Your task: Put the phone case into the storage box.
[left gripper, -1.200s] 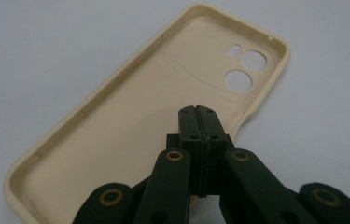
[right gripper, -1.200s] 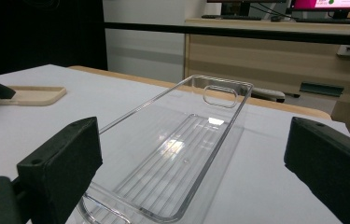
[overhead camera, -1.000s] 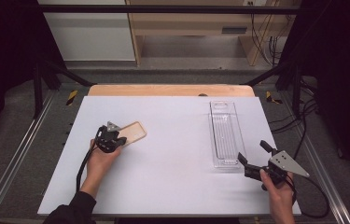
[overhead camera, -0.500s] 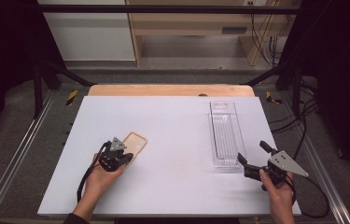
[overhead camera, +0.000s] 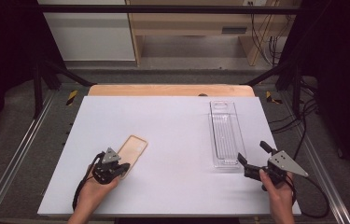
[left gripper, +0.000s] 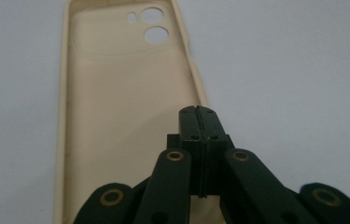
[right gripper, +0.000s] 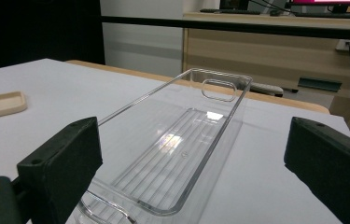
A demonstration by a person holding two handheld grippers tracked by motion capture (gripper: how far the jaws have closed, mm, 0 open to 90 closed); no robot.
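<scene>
Left claw (overhead camera: 122, 169), jaws together, rests on the near end of the beige rubbery phone case (overhead camera: 133, 149), whose long axis runs far-right toward the clear plastic tray (overhead camera: 224, 135) beside the spread right claw (overhead camera: 254, 156).

Phone case (overhead camera: 131, 153) lies flat on the table (overhead camera: 172, 121), left of centre, its open side up and its camera holes at the far end. Left gripper (overhead camera: 125, 169) sits at the case's near end, over its near right edge, jaws pressed together; whether they pinch that edge, cannot tell. Over on the right, well apart from the case, the clear tray (overhead camera: 224, 133) lies lengthwise, running from near to far, nothing in it. Right gripper (overhead camera: 253, 155) is just beside the tray's near right corner, jaws spread wide, one either side of the tray's near end in the right gripper view.
</scene>
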